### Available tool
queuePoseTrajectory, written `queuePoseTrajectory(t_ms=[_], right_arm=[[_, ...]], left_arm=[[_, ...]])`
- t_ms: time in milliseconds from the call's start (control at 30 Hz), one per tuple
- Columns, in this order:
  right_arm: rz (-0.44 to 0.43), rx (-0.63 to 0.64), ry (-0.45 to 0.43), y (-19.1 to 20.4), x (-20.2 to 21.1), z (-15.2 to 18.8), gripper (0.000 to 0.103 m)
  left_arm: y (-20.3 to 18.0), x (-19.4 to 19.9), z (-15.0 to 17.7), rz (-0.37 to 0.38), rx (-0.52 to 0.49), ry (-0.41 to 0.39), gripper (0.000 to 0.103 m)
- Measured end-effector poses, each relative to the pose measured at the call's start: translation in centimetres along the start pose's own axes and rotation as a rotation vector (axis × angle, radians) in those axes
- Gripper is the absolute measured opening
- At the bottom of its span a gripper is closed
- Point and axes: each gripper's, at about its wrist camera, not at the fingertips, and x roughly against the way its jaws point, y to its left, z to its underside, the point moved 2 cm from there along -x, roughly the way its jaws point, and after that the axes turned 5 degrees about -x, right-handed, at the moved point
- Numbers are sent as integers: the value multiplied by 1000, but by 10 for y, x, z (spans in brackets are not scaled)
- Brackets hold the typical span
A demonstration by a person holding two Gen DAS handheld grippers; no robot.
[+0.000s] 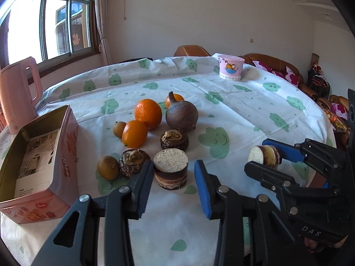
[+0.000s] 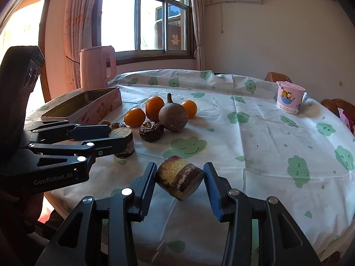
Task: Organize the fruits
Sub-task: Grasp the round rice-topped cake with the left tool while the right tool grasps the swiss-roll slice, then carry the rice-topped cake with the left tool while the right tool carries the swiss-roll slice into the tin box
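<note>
The pink kettle (image 1: 15, 93) is cut off by the left wrist view's edge.

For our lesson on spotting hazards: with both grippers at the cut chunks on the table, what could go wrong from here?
1. The tilted chunk sits askew between the right gripper's pads; it may twist out.
2. The left gripper seems to touch the upright chunk on one side only, so closing could topple it.
3. Its black finger crowds the dark fruit, which may get knocked.
</note>
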Motion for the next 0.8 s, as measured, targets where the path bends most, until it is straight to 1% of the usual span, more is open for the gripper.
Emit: queuePoseTrajectory(t_ms=[67,167,333,433,533,800], right_arm=[[-2,0,0,0,-1,0,46],[-2,1,1,0,-2,0,46],[0,4,-3,0,-1,0,46],[-1,0,-13,1,0,-1,46],[0,0,-24,1,2,-2,46],[-1,1,-56,4,8,-5,46]], left_arm=[[2,-4,-1,3,11,10,40],[4,-12,-1,-6,16,28,37],[5,-12,0,-6,21,12,36],[5,-8,0,-25,8,-10,36],[6,-1,-2,-20,12,-39,36],[4,11,-5,-50,-15,-90,36]])
